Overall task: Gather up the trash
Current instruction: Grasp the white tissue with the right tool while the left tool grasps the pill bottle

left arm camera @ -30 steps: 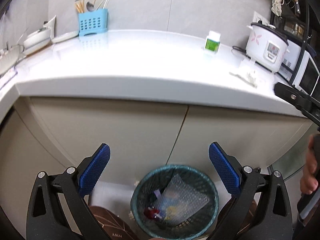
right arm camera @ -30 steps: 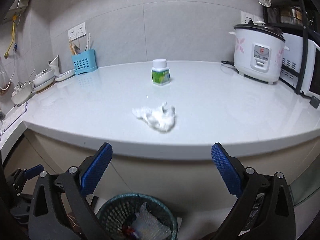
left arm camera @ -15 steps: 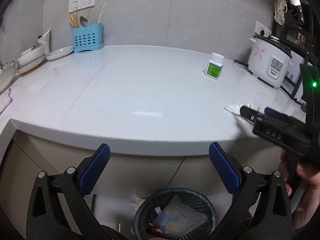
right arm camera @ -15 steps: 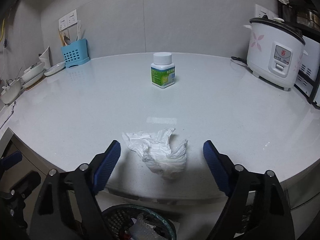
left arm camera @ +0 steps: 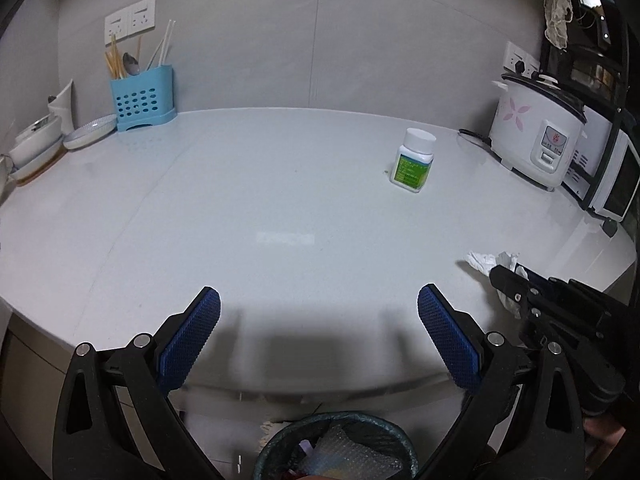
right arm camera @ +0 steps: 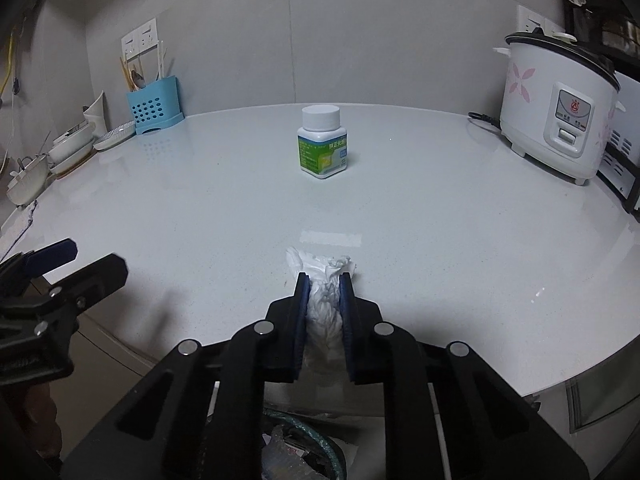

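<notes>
Crumpled white tissue [right arm camera: 325, 300]: on white table [right arm camera: 240, 216] near front edge, pinched between blue pads of right claw [right arm camera: 324, 280], tuft protruding past fingertips. Right claw: nearly closed, gripping tissue. Left claw [left arm camera: 318, 312]: spread wide, holding nothing, hovering over table's front edge, well left of tissue. Pill bottle [right arm camera: 323, 142]: upright, farther back, apart. Rice cooker [right arm camera: 560, 104]: far right. Mesh bin [left arm camera: 340, 448]: on floor below front edge. Broad bare surface between.

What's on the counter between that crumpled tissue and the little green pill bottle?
Nothing: the right wrist view shows bare countertop between the tissue and the bottle.
</notes>
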Demonstrator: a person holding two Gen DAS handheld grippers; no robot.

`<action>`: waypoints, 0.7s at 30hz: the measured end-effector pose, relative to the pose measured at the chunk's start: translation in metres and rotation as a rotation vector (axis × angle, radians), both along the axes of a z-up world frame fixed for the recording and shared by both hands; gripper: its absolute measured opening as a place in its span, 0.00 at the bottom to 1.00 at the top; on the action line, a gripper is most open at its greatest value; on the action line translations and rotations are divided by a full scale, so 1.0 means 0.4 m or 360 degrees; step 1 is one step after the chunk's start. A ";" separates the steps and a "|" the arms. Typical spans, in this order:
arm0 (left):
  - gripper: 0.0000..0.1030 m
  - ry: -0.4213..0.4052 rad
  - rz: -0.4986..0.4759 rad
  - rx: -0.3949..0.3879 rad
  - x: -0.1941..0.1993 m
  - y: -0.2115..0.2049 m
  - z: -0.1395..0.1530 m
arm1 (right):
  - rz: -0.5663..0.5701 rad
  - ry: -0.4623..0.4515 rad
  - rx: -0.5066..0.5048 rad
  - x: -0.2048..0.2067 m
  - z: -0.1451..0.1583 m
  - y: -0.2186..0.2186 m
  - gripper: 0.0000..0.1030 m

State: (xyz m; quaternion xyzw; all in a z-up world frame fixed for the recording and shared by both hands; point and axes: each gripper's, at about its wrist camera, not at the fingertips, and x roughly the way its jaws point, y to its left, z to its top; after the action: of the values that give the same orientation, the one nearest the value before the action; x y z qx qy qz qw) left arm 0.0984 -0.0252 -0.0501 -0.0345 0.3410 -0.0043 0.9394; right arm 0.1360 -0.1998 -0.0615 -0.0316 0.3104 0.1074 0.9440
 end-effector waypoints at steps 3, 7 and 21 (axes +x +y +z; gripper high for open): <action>0.94 -0.0008 -0.0039 -0.0002 0.058 -0.044 0.020 | -0.0007 -0.0019 0.0006 -0.001 0.022 -0.028 0.14; 0.94 -0.0020 -0.0083 0.0018 0.152 -0.112 0.043 | -0.0026 -0.0047 0.0003 0.007 0.050 -0.069 0.14; 0.94 0.0128 -0.0159 -0.0048 0.472 -0.240 -0.014 | -0.0119 -0.0076 0.0031 0.052 0.073 -0.212 0.14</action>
State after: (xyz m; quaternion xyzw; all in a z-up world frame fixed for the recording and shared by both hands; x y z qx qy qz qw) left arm 0.2871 -0.1212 -0.0555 -0.0317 0.3796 -0.0550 0.9230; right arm 0.1566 -0.2847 -0.0323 -0.0134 0.2877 0.0744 0.9547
